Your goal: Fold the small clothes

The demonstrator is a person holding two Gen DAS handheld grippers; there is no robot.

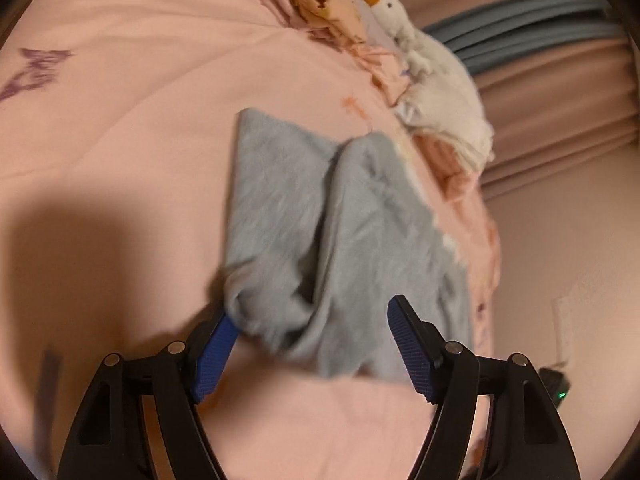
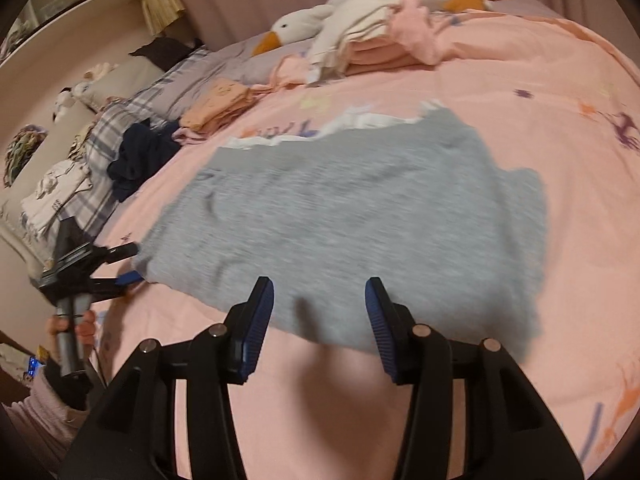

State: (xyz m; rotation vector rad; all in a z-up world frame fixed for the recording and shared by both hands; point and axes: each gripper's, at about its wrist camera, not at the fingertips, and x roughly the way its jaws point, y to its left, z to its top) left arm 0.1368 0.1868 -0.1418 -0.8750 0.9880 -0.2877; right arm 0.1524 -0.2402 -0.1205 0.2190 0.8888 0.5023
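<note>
Two claws work over one soft grey knit garment (image 2: 352,220) spread on a bed under a pink printed bedsheet (image 1: 120,140). Its near hem lies just ahead of and between the fingers of the right claw (image 2: 320,296), whose jaws stand apart with nothing pinched. The left claw (image 1: 312,320) is spread wide as well; one blue pad (image 1: 212,356) touches a bunched corner of the cloth, but nothing is clamped. Judging by the loose ridge down the middle, this piece looks barely begun, with its folds left to make. Beyond the right claw sit a folded peach stack (image 2: 220,104), a crumpled dark navy item (image 2: 140,156) and a white plush goose (image 2: 360,12), so some pieces seem finished and others wait. Only the right view shows those piles and the person's hand (image 2: 80,328) on the other handle; the left view alone shows the central ridge.
</note>
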